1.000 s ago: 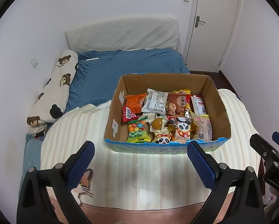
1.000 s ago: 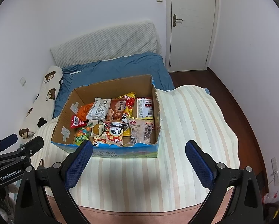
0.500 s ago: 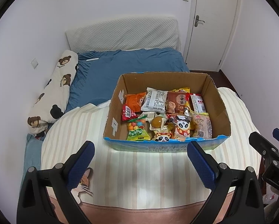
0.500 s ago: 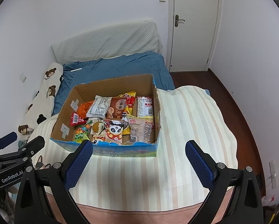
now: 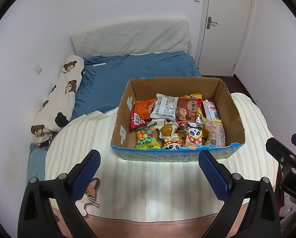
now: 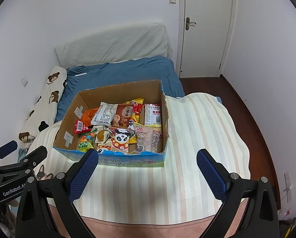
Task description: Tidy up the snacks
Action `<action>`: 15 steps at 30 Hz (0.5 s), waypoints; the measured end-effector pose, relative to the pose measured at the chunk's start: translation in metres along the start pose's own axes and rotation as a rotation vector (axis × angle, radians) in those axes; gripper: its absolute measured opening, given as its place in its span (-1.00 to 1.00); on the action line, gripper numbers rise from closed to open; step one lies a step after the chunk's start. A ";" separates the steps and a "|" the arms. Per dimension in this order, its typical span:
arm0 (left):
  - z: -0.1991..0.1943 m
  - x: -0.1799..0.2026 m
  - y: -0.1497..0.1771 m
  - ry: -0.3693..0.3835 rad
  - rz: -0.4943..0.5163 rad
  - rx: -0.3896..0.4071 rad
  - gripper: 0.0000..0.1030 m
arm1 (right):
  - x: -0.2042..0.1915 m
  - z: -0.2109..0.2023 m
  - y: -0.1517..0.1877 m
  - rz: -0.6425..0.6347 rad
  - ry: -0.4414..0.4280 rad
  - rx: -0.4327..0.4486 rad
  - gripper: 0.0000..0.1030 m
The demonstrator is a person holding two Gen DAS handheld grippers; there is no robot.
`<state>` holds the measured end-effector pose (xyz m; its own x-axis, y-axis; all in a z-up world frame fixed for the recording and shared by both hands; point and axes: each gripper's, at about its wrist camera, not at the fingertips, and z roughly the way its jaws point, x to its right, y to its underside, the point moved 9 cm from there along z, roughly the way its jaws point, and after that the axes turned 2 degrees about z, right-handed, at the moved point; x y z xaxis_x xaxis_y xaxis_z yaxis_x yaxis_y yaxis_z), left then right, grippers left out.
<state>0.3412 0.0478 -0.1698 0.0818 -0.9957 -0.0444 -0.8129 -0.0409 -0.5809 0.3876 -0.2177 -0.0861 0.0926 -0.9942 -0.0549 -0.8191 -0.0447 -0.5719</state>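
Striped cream-and-peach bedding point(image 5: 148, 182) spreads under us in a white-walled bedroom. Nearest, we hold our left gripper point(image 5: 148, 170) with its blue-padded jaws wide apart and empty; our right gripper point(image 6: 148, 170) hangs the same way, spread and holding nothing. Both hover above the bedding, short of the open brown cardboard box with a blue printed front point(image 5: 230, 107), which sits on the striped cover.

Inside it the snack packets point(image 5: 177, 123) lie in a loose jumble: a green candy bag point(image 5: 147, 141) and panda-printed pouches point(image 5: 194, 136) toward the front wall, a pale pink wrapped bun point(image 5: 215, 133) at the right, an orange bag point(image 5: 144, 109), a white barcode packet point(image 5: 164, 109) and a brown biscuit pack point(image 5: 187, 109) further back. Beyond lie a blue sheet point(image 5: 140, 69), a bear-print bolster point(image 5: 62, 95) and a white door point(image 5: 225, 25).

We judge the snacks all boxed yet unsorted, which fits either packets just gathered in or a pile waiting to be arranged, so we cannot name the step or the next move
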 end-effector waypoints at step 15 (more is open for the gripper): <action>-0.004 -0.002 -0.002 -0.037 0.012 0.006 0.97 | -0.001 -0.003 0.000 -0.008 -0.009 -0.002 0.97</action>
<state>0.3407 0.0496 -0.1650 0.0930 -0.9924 -0.0811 -0.8106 -0.0282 -0.5849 0.3855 -0.2175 -0.0835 0.1046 -0.9928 -0.0577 -0.8192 -0.0532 -0.5711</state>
